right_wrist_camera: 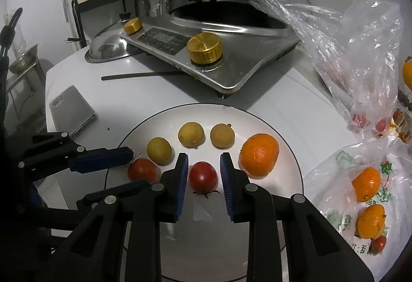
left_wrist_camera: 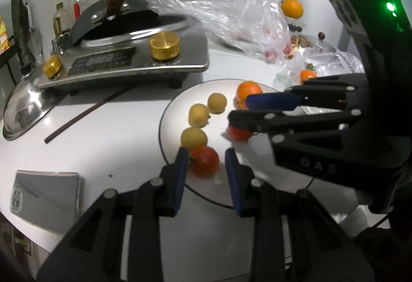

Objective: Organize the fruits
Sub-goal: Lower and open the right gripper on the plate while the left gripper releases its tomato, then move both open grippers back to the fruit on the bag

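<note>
Two red tomatoes on the white plate (right_wrist_camera: 270, 127). Right tomato (right_wrist_camera: 203, 177) sits between the right gripper (right_wrist_camera: 203, 163) pads, blue fingers (right_wrist_camera: 181, 173) spread, gap visible on both sides, not touching the fruit. Released, straddling only.

Left tomato (right_wrist_camera: 142, 170) sits near the plate's left rim, just beside one of the yellow fruits. Left gripper (left_wrist_camera: 206, 160) straddles it the same way: in the left wrist view the tomato (left_wrist_camera: 204, 160) lies between the two blue pads, closer to the left one, right pad clearly apart. Also released. From the right wrist view the left gripper (right_wrist_camera: 128, 168) comes in from the left, one finger above that tomato, one below.

Rest of the plate: three small yellow round fruits (right_wrist_camera: 191, 133) in an arc behind the tomatoes, one orange (right_wrist_camera: 259, 154) at the right end, just beside the right gripper's right finger.

Off the plate: two more oranges (right_wrist_camera: 366, 184) in a printed plastic bag at right, small tomato below them. Clear plastic bag (right_wrist_camera: 360, 55) with red fruit behind. Induction cooker (right_wrist_camera: 231, 70) with gold knobs and a black pan beyond the plate, a chopstick (right_wrist_camera: 141, 75) in front of it, steel lid (right_wrist_camera: 108, 48) at its left, phone (right_wrist_camera: 72, 109) on the white tabletop at left.
</note>
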